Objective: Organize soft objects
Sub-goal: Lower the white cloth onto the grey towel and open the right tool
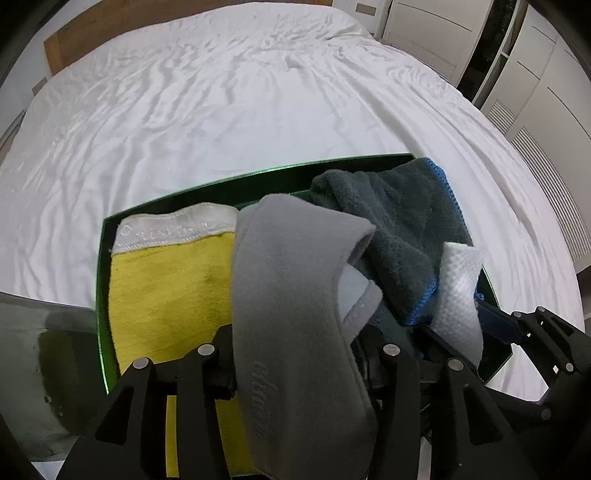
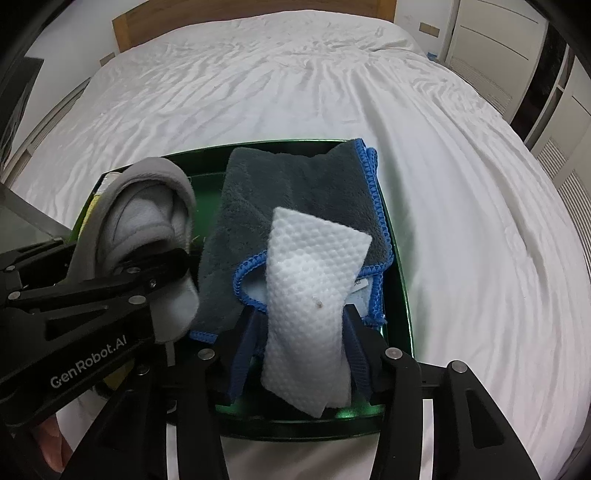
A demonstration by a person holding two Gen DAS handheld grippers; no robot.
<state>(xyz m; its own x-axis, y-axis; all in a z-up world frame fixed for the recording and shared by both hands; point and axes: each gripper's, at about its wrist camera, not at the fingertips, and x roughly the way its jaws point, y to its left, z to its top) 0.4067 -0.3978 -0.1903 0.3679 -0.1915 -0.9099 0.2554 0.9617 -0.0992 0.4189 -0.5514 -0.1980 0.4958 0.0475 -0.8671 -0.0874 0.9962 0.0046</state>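
Note:
A dark green tray (image 1: pixel 221 181) (image 2: pixel 400 295) lies on the bed. It holds a yellow towel (image 1: pixel 162 288) on the left and a dark grey towel with blue edging (image 1: pixel 399 221) (image 2: pixel 295 177) on the right. My left gripper (image 1: pixel 299 380) (image 2: pixel 177 273) has a folded grey fleece cloth (image 1: pixel 288 277) (image 2: pixel 147 206) filling its jaws, and the cloth bulges over the tray's middle. My right gripper (image 2: pixel 303 332) (image 1: pixel 461 328) has its blue pads against the pinched waist of a white dimpled cloth (image 2: pixel 306 280) (image 1: pixel 460 280) that rests on the dark towel.
A wrinkled white sheet (image 1: pixel 258 92) covers the bed all around the tray, with a wooden headboard (image 2: pixel 240 14) at the far end. White wardrobe doors (image 1: pixel 535 92) stand to the right. A shiny grey surface (image 1: pixel 37 332) sits by the tray's left side.

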